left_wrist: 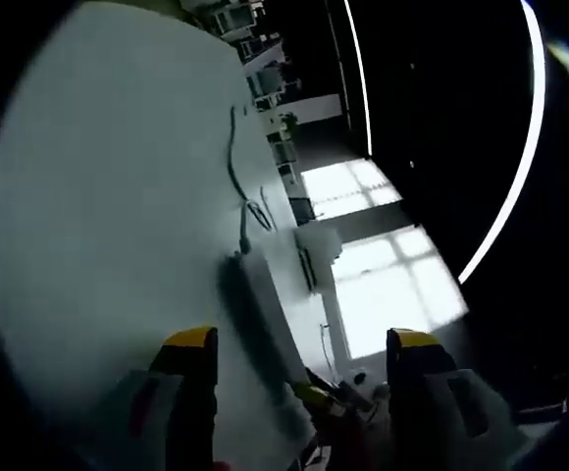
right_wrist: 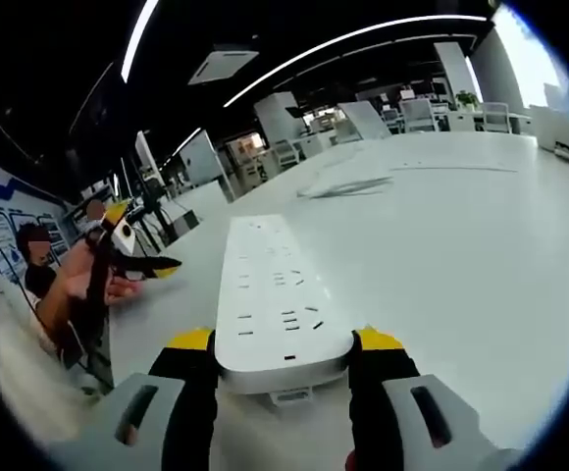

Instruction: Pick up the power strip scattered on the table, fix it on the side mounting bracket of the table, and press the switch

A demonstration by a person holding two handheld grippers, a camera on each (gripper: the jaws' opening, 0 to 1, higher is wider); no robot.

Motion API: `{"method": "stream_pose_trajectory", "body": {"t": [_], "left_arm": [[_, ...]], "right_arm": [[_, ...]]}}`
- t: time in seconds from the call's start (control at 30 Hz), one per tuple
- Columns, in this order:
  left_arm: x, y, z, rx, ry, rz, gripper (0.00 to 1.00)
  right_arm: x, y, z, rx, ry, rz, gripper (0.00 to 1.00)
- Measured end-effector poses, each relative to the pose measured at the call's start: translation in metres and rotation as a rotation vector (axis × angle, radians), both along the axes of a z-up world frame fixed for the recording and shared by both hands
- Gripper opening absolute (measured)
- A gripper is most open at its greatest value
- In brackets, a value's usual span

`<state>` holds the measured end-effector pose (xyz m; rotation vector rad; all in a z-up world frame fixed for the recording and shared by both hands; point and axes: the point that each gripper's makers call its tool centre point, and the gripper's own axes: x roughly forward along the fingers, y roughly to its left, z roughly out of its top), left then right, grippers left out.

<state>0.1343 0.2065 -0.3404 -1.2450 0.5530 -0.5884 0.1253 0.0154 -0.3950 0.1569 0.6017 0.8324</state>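
In the right gripper view, the right gripper [right_wrist: 284, 343] rises from the bottom centre of the frame, its two yellow-tipped jaws closed against the near end of the white power strip [right_wrist: 275, 294], one jaw on each side. At the left of that frame the left gripper [right_wrist: 132, 257] shows sideways, held in the person's hand [right_wrist: 78, 289]. In the left gripper view, the left gripper [left_wrist: 302, 343] stands with jaws wide apart at the bottom of the frame, gripping nothing.

Both grippers [left_wrist: 302, 339] [right_wrist: 284, 340] have grey bodies, black jaws and yellow tips.
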Motion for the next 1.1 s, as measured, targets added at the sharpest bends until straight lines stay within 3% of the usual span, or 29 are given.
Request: {"method": "stream_pose_trajectory", "body": {"t": [0.2, 1.1], "left_arm": [[0.006, -0.007, -0.005, -0.008, 0.033, -0.008, 0.71], [0.031, -0.034, -0.016, -0.032, 0.08, -0.053, 0.72]], "right_arm": [[0.0, 0.0, 0.0, -0.008, -0.004, 0.002, 0.49], [-0.001, 0.0, -0.001, -0.015, -0.006, 0.011, 0.49]]}}
